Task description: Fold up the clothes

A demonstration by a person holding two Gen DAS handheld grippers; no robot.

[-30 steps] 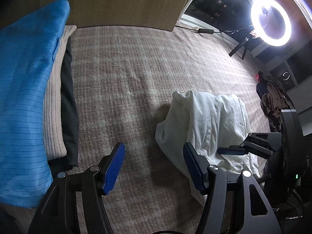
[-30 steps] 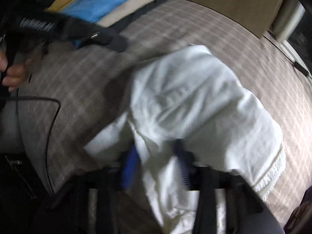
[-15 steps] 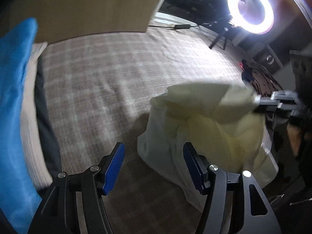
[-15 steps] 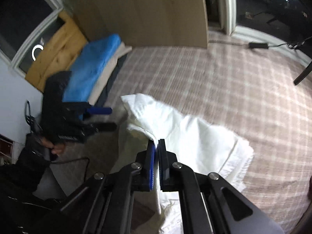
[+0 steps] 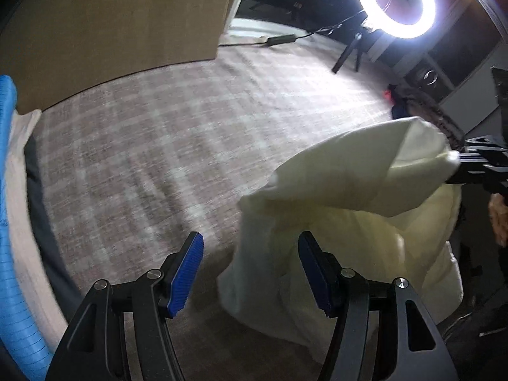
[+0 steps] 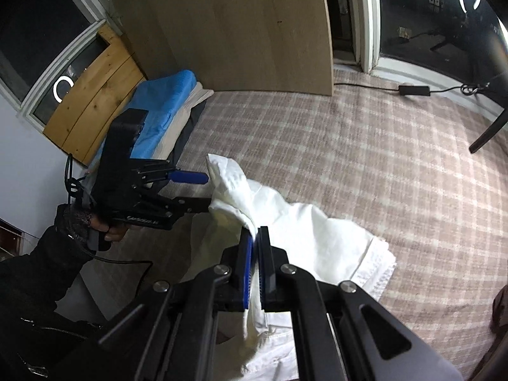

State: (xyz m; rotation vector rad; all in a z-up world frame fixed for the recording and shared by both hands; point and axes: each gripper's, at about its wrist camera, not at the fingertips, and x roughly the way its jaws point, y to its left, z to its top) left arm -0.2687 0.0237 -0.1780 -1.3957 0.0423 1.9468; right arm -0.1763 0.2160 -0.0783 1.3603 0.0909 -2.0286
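Note:
A white garment (image 5: 349, 222) lies bunched on the plaid cover (image 5: 143, 143), with one part pulled up off it. My right gripper (image 6: 255, 235) is shut on a fold of the white garment (image 6: 301, 228) and holds that part raised. It enters the left wrist view from the right edge as the right gripper (image 5: 466, 165). My left gripper (image 5: 250, 270) is open, its blue pads wide apart; the garment's left edge hangs just beyond them, unpressed. In the right wrist view a gloved hand holds the left gripper (image 6: 203, 190) with its tips at the garment's raised corner.
A stack of folded clothes (image 5: 9, 222), blue on top of cream and dark ones, sits at the left, also the stack (image 6: 165, 108). A wooden board (image 6: 238, 31) stands behind. A ring light (image 5: 395, 3), dark clothes pile (image 5: 422, 104) and power adapter (image 6: 414, 90) lie beyond.
My right gripper closed on the white garment and lifted it off the cover. My left gripper moved right toward the raised cloth, staying open.

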